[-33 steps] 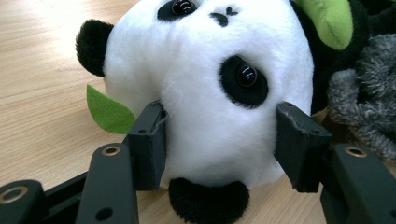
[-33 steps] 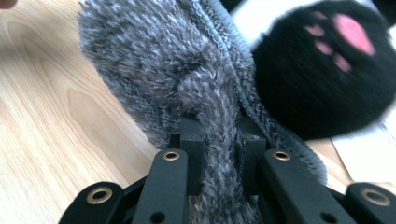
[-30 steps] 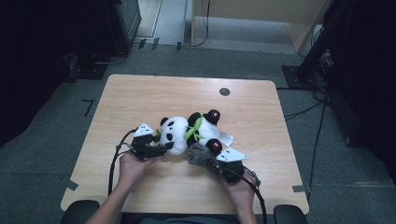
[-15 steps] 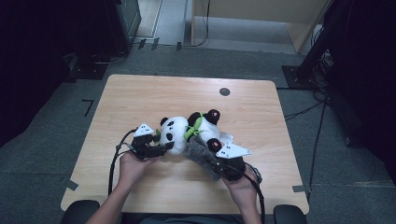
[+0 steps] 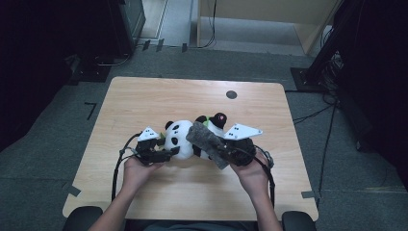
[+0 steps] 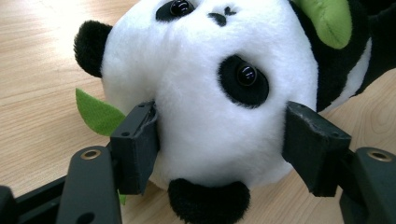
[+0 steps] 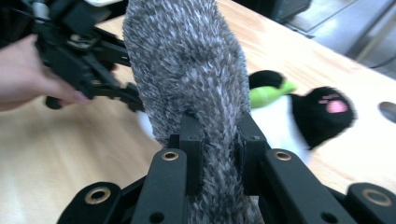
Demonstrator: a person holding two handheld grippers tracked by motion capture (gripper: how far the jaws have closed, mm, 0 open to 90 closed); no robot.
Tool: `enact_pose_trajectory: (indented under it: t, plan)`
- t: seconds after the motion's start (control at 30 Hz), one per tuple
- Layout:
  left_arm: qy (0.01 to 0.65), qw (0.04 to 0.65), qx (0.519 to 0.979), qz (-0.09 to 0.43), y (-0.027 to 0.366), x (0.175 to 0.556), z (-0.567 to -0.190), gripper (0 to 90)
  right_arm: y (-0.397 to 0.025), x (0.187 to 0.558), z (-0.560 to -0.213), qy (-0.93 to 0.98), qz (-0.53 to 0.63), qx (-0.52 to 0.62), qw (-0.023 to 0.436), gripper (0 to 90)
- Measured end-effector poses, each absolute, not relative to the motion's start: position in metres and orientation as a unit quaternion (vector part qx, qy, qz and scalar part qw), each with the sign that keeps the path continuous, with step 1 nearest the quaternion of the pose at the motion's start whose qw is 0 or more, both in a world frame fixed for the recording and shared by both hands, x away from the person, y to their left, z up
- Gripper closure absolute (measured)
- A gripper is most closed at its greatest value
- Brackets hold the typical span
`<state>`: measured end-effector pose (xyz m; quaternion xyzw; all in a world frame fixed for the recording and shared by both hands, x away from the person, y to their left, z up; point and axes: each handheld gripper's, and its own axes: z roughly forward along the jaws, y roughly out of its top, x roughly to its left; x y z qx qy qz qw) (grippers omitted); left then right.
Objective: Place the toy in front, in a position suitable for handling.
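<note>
Panda plush [image 5: 182, 139] lies near the middle of the wooden table [image 5: 144, 96], slightly toward the person's edge, on its side with the head pointing to the left gripper. Left gripper [image 5: 166, 155] clamps the panda's head: in the left gripper view the 2 black jaws press into the white fur on both sides of the face [image 6: 210, 93], one beside a green felt leaf [image 6: 95, 112], the other under the eye patch [image 6: 243, 79]. A black ear [image 6: 88, 46] sits at upper left, and a green pad [image 6: 327, 18] at upper right. Left hand [image 5: 137, 171] holds that gripper from the near edge.

Right gripper [image 5: 219, 149] is closed narrow on a grey fuzzy strip [image 5: 207, 142], which lies over the panda's body in the high view. In the right gripper view the jaws pinch the grey strip [image 7: 196, 84] at its lower part and it stands up between them, tilted toward the left gripper [image 7: 88, 60]. Behind the strip: white belly, a black paw with pink pad [image 7: 327, 109], a green piece [image 7: 268, 95]. Whether the strip touches the plush cannot be told for sure from that view. Right hand [image 5: 252, 173] grips from the near side. Grey 3-cornered plate [image 5: 243, 131] tops the right gripper. Dark round mark [image 5: 231, 94] on the table far side, well apart from the plush.
</note>
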<state>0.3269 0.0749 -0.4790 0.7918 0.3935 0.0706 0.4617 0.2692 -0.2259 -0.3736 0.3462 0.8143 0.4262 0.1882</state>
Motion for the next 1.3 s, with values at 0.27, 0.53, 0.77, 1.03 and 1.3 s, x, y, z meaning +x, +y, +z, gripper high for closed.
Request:
enact_pose_trajectory:
  t: [0.27, 0.53, 0.77, 1.03, 1.3]
  plan:
    - [0.39, 0.463, 0.792, 0.074, 0.075, 0.327, -0.48, 28.5, -0.254, 0.283, -0.365, 0.814, 0.417, 0.359, 0.187, 77.9]
    - [0.387, 0.463, 0.794, 0.077, 0.075, 0.327, -0.481, 28.1, -0.269, 0.291, -0.391, 0.825, 0.387, 0.369, 0.183, 78.0]
    - [0.386, 0.464, 0.794, 0.076, 0.075, 0.328, -0.481, 28.0, -0.285, 0.293, -0.405, 0.821, 0.372, 0.388, 0.191, 78.1]
    - [0.387, 0.465, 0.793, 0.075, 0.075, 0.328, -0.481, 28.0, -0.302, 0.29, -0.397, 0.802, 0.393, 0.405, 0.197, 78.1]
    - [0.387, 0.465, 0.793, 0.074, 0.075, 0.328, -0.481, 27.9, -0.281, 0.279, -0.38, 0.809, 0.418, 0.368, 0.19, 77.9]
